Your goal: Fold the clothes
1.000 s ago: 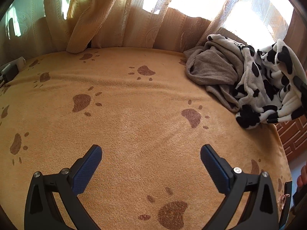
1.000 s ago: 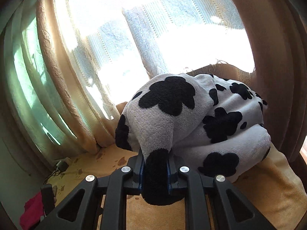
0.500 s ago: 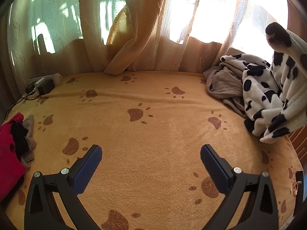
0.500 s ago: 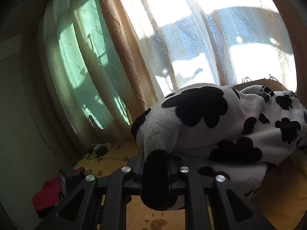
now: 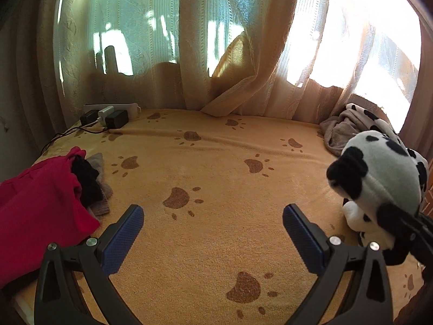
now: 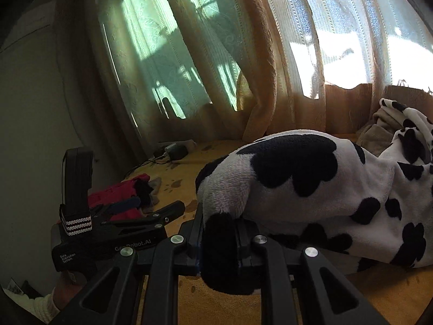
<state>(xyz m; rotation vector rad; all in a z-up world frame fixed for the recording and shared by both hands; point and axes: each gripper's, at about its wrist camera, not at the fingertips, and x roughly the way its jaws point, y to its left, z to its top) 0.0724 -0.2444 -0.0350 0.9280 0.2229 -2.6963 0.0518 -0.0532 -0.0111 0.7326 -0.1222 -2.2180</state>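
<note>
A fleecy white garment with black cow spots (image 6: pixel 311 187) is pinched at one end in my right gripper (image 6: pixel 219 233), which is shut on it and holds it above the bed. The rest trails back to the far right. In the left wrist view the same cow-print garment (image 5: pixel 379 187) hangs at the right edge, level with my left gripper (image 5: pixel 212 233). That gripper stands open and empty over the orange paw-print bedspread (image 5: pixel 216 168). The left gripper's body (image 6: pixel 113 233) shows at the lower left of the right wrist view.
A red garment (image 5: pixel 35 205) with a black and a grey piece lies at the bed's left edge. A grey cloth (image 5: pixel 338 135) sits at the far right by the curtains (image 5: pixel 243 54). A power strip with chargers (image 5: pixel 108 116) rests at the back left.
The right gripper has carried the cow-print garment leftwards across the bed, towards the left gripper. The left gripper has swung left and risen, bringing the red pile and the power strip into view.
</note>
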